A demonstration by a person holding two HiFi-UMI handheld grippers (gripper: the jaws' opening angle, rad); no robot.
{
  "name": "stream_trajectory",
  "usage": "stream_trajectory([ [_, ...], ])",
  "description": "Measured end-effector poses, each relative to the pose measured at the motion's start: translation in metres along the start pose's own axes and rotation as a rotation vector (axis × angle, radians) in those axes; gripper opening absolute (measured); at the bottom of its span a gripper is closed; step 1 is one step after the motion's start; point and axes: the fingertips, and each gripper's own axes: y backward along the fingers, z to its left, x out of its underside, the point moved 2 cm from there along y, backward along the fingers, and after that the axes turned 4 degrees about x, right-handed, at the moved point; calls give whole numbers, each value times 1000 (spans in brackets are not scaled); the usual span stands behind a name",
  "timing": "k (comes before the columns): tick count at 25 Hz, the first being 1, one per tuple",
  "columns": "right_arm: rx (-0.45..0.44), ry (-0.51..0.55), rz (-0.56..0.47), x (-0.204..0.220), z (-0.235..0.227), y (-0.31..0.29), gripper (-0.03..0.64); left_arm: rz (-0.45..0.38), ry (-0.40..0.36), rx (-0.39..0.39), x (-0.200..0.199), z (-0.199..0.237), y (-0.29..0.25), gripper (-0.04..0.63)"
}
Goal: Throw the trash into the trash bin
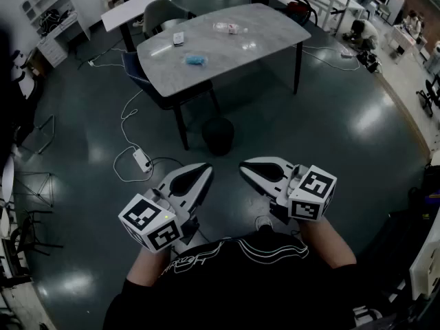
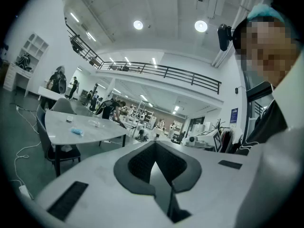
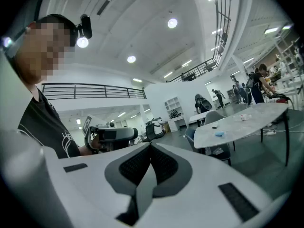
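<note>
A grey table (image 1: 227, 50) stands ahead of me with trash on it: a crumpled blue piece (image 1: 195, 60), a clear plastic wrapper (image 1: 230, 27) and a small white item (image 1: 178, 38). On the floor at the table's near edge stands a black trash bin (image 1: 218, 135). My left gripper (image 1: 204, 173) and right gripper (image 1: 247, 170) are held side by side in front of my body, well short of the bin, both shut and empty. The left gripper view shows its gripper (image 2: 154, 148) shut, with the table (image 2: 95, 132) and blue piece (image 2: 77, 131) far off. The right gripper (image 3: 150, 148) is likewise shut.
A power strip (image 1: 141, 159) with white cables lies on the floor left of the bin. A dark chair (image 1: 146, 81) is tucked at the table's left side. A white desk (image 1: 130, 9) and shelves (image 1: 49, 9) stand behind. People work at benches at the far right (image 1: 361, 29).
</note>
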Motion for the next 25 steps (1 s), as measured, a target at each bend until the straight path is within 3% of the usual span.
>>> stream_trajectory([
  [6, -16, 0, -25, -12, -27, 20, 34, 10, -21, -5, 0, -7, -35, 6],
  [11, -57, 41, -28, -36, -53, 46, 34, 28, -98, -13, -7, -28, -84, 6],
  [15, -68, 41, -42, -48, -83, 69, 35, 19, -95, -3, -11, -36, -120, 6],
  [19, -99, 24, -44, -52, -112, 91, 35, -14, -103, -33, -17, -42, -154, 6],
  [25, -125, 32, -18, -43, -143, 103, 35, -35, -54, -99, -3, -37, -181, 6],
])
